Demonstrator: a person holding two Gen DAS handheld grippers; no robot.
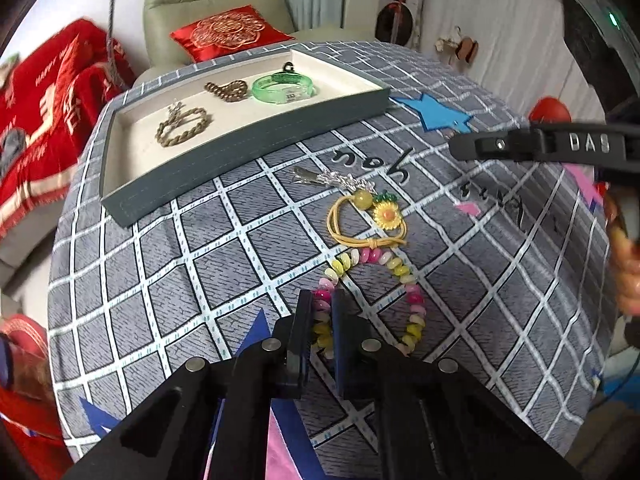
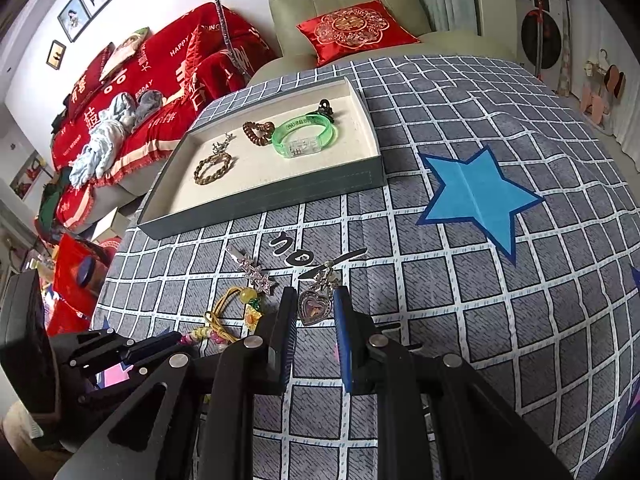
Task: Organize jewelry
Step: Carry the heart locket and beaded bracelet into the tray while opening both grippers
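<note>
A grey tray with a cream floor holds a green bangle, a twisted rope bracelet, a brown coil hair tie and a small black clip. On the checked cloth lie a silver star hair clip, a yellow sunflower hair tie and a pastel bead bracelet. My left gripper is closed on the bead bracelet's left side. My right gripper straddles a heart pendant, jaws apart.
A blue paper star lies right of the tray. A red cushion sits on a pale armchair behind the table. A red-covered sofa stands at the left. The right gripper's body shows at the right.
</note>
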